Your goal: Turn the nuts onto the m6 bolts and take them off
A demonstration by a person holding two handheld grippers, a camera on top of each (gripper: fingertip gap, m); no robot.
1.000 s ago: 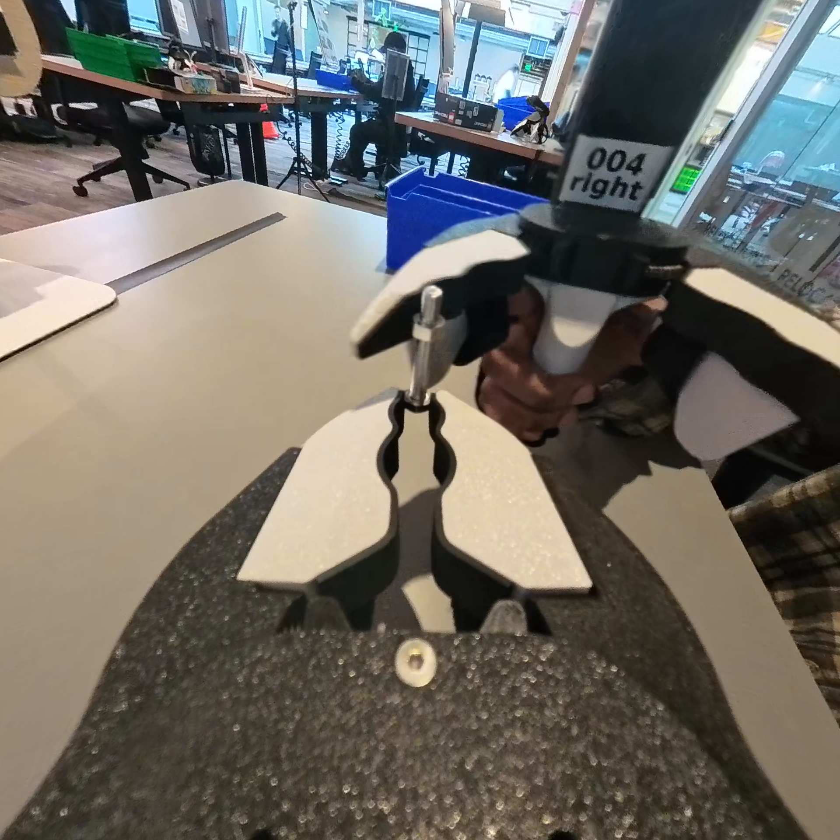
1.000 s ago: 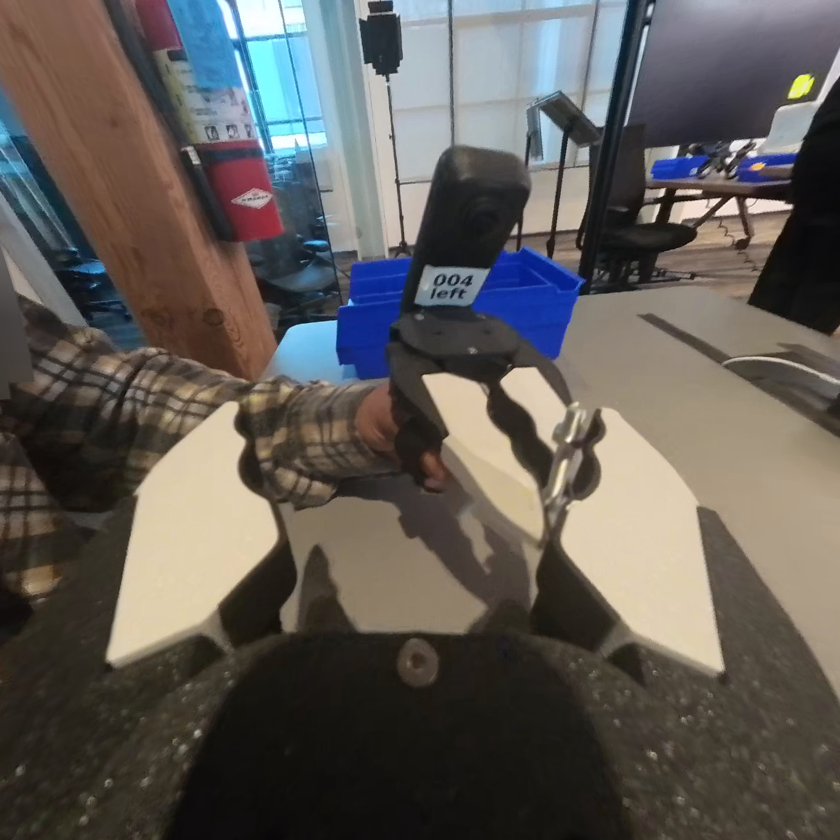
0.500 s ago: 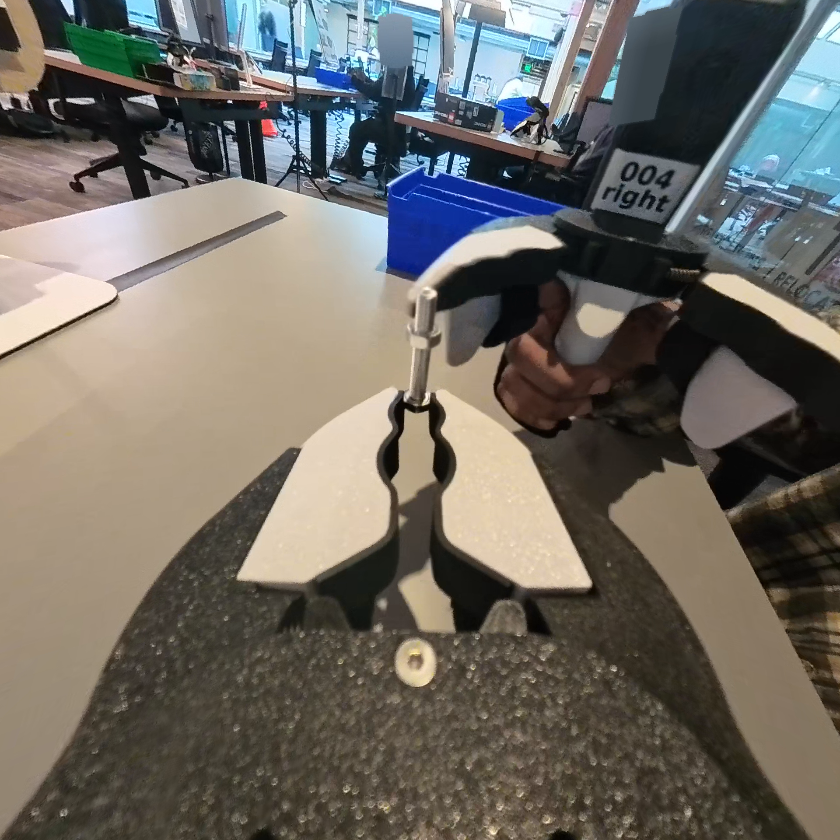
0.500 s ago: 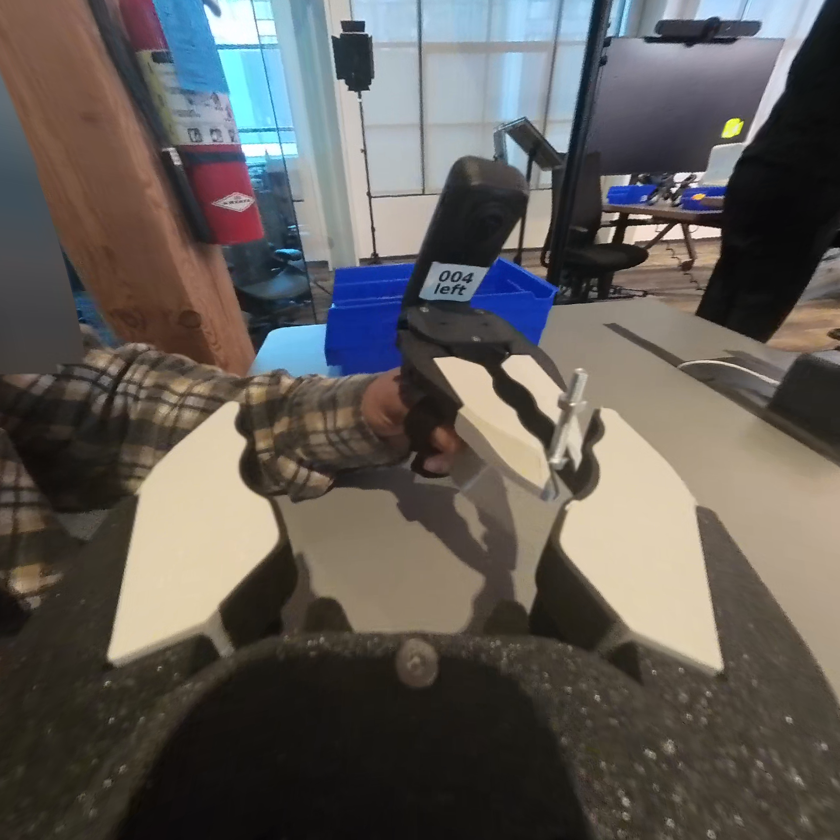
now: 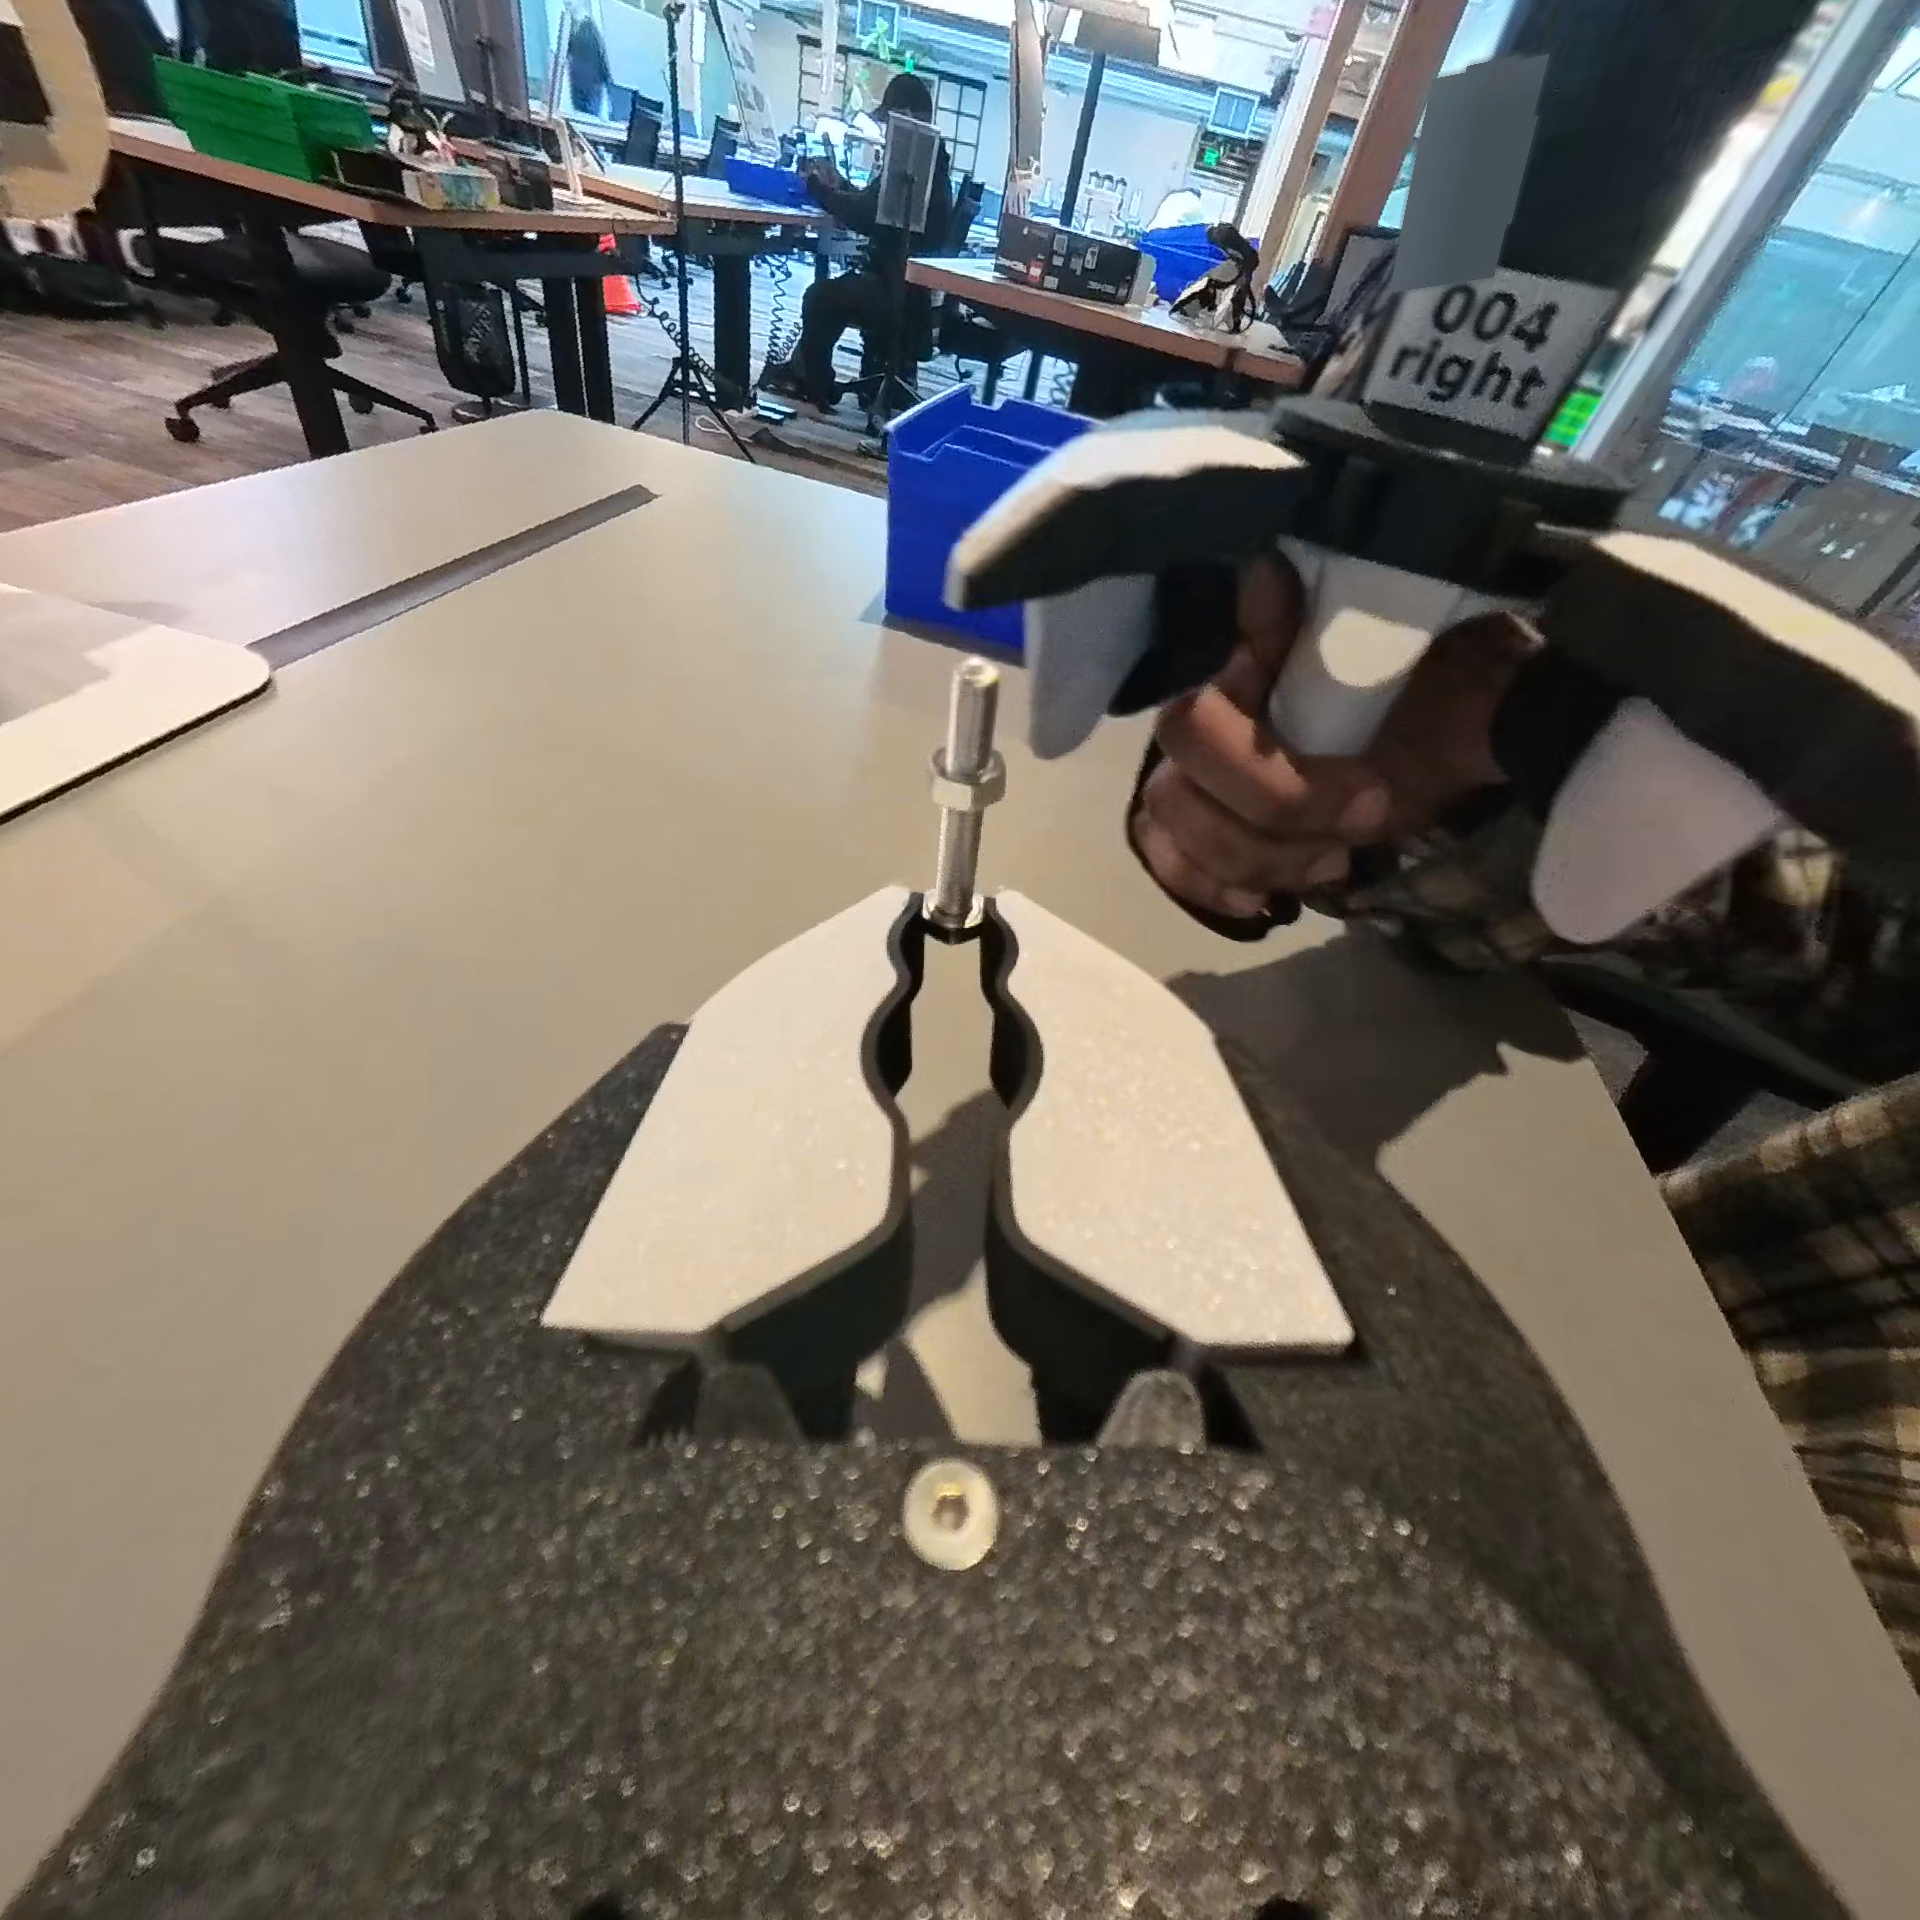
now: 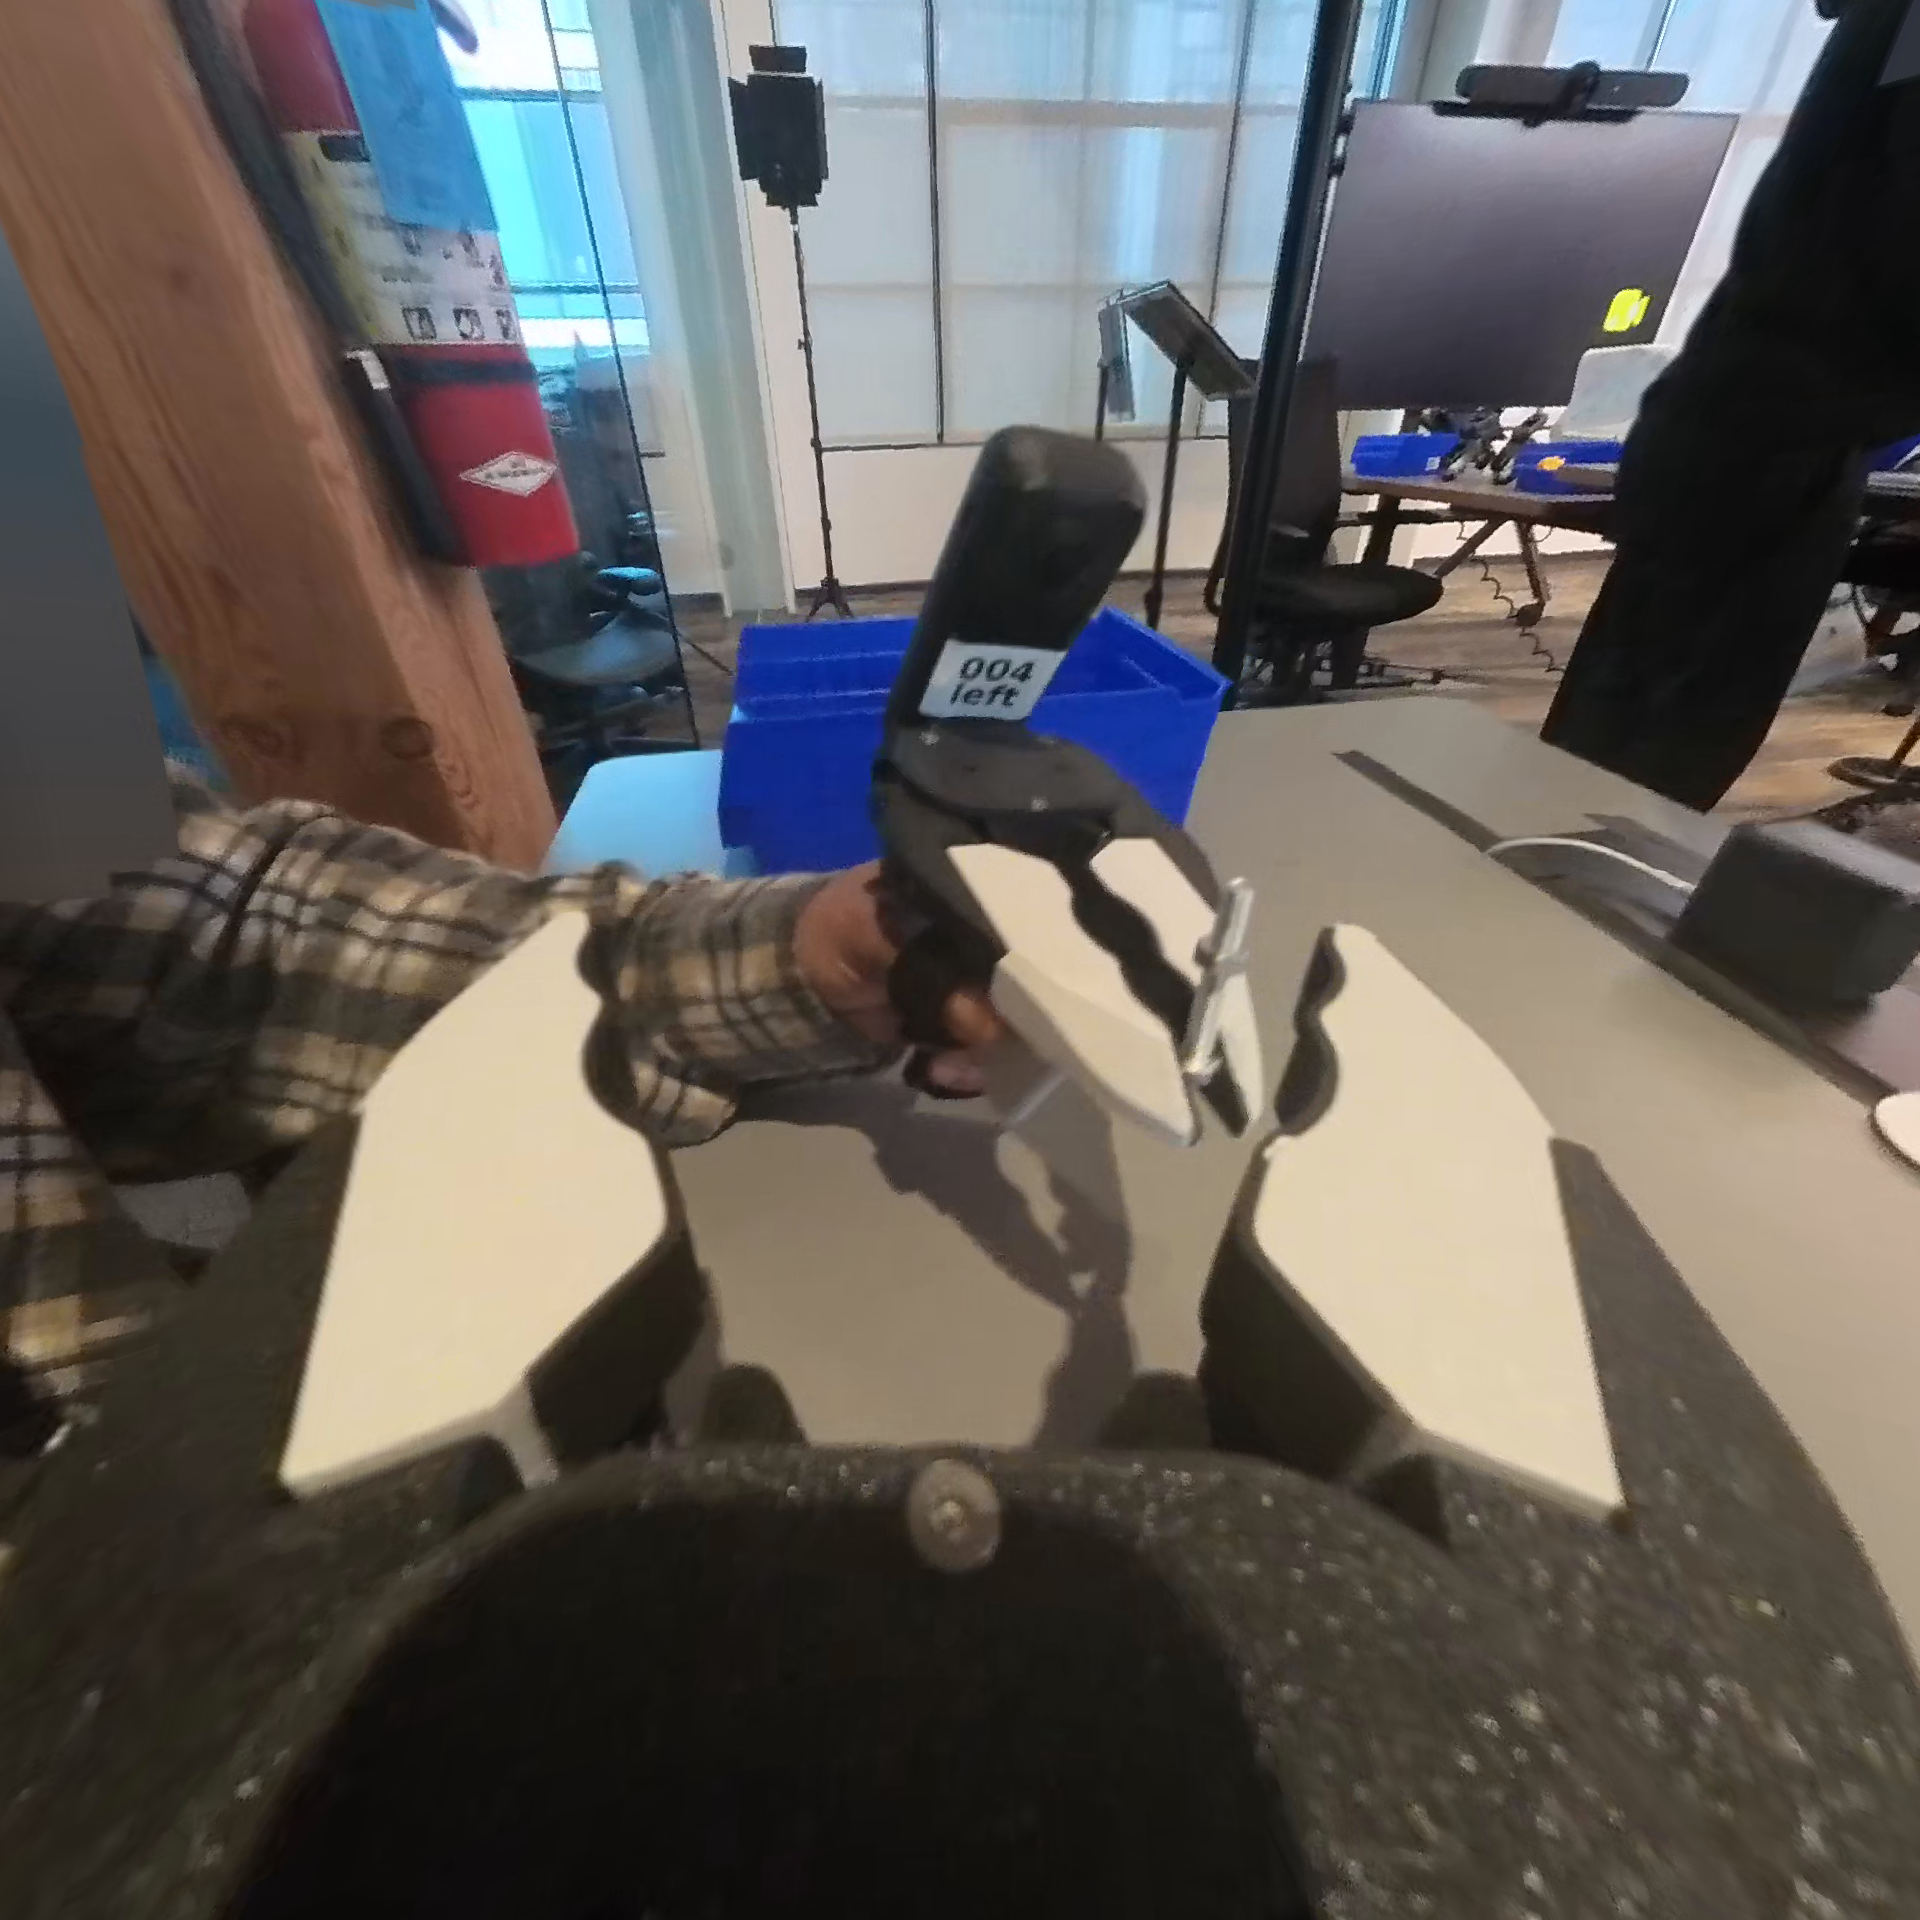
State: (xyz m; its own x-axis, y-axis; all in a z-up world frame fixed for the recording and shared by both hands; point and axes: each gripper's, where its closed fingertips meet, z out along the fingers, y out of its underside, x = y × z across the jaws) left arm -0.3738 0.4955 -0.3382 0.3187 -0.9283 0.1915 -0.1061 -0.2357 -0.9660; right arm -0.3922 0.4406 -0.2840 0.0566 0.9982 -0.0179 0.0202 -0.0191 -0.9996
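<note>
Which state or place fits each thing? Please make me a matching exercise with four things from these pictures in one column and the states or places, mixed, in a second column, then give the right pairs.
Things:
1. left gripper
2. right gripper
3. nut
4. blue bin

States or places:
A. partway down the shaft of the bolt
B. fingers spread wide, nothing between them
C. on the table, behind the grippers
D. closed on the lower end of the bolt

Pairs: 1-D, 2-B, 3-A, 4-C
</note>
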